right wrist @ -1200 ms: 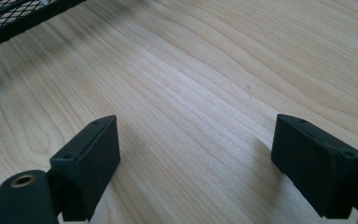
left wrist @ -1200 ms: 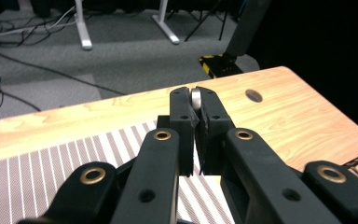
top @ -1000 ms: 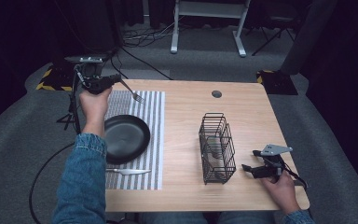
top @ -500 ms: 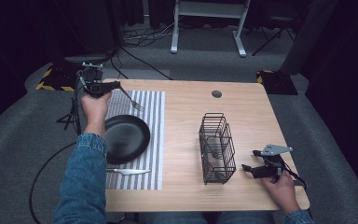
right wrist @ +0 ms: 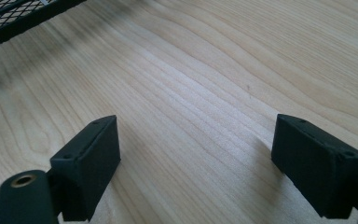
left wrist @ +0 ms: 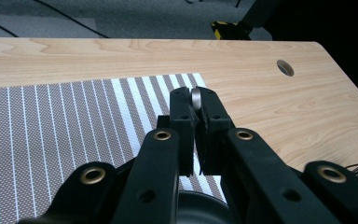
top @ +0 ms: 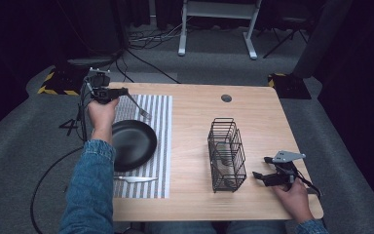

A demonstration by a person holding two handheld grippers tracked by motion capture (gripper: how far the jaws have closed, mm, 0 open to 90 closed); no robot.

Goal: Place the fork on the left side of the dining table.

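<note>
My left gripper [top: 122,91] hovers over the far left corner of the striped placemat [top: 161,127], shut on the handle of a silver fork [top: 139,106]. The fork slants down to the right, tines just above the mat beyond the black plate [top: 133,143]. In the left gripper view the fork's rounded handle end [left wrist: 196,97] is pinched between the jaw tips of my left gripper [left wrist: 195,109]. My right gripper [top: 260,175] rests open near the table's front right, right of the wire basket [top: 227,154]. Bare wood lies between the pads of my right gripper [right wrist: 196,154].
A silver knife [top: 135,179] lies on the placemat in front of the plate. The wooden table [top: 195,112] has a cable hole [top: 226,98] near its far edge. A basket corner [right wrist: 14,18] shows in the right gripper view.
My left gripper has come down a little with the fork, bringing the tines closer to the mat. The right gripper has stayed where it was.
</note>
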